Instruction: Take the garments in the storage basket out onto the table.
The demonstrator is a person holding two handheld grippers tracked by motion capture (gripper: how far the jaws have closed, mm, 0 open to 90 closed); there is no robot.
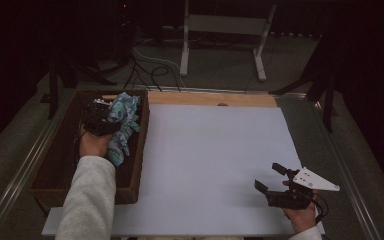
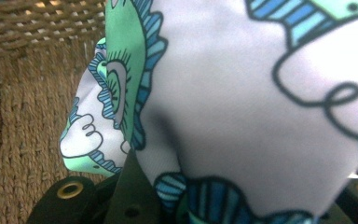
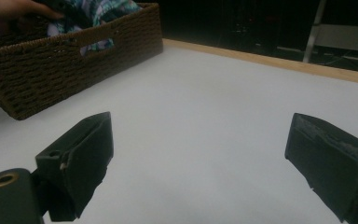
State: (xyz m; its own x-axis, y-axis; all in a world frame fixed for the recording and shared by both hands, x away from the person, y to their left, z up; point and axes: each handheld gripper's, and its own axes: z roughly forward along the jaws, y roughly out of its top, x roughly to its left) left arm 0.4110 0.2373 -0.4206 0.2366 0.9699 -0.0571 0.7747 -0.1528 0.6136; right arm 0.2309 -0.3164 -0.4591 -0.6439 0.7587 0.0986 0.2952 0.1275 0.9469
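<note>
A white cloth with a green and blue print (image 1: 122, 125) hangs bunched over the brown woven basket (image 1: 55, 165) at the table's left. My left gripper (image 1: 100, 120) is inside the basket, shut on that cloth. In the left gripper view the cloth (image 2: 242, 93) fills the space above the black fingers (image 2: 130, 196), with the basket's weave (image 2: 18, 116) behind it. My right gripper (image 1: 269, 176) hovers near the table's front right corner, open. Between its jaws in the right gripper view (image 3: 200, 149) there is only bare white tabletop; the basket (image 3: 74, 60) shows far off.
The white tabletop (image 1: 210, 150) stretches between basket and right gripper, with a wooden strip (image 1: 210, 98) along its far edge. Beyond the table stand a white metal frame (image 1: 220, 30) and cables on the floor (image 1: 150, 65). Metal rails (image 1: 15, 175) run along both table sides.
</note>
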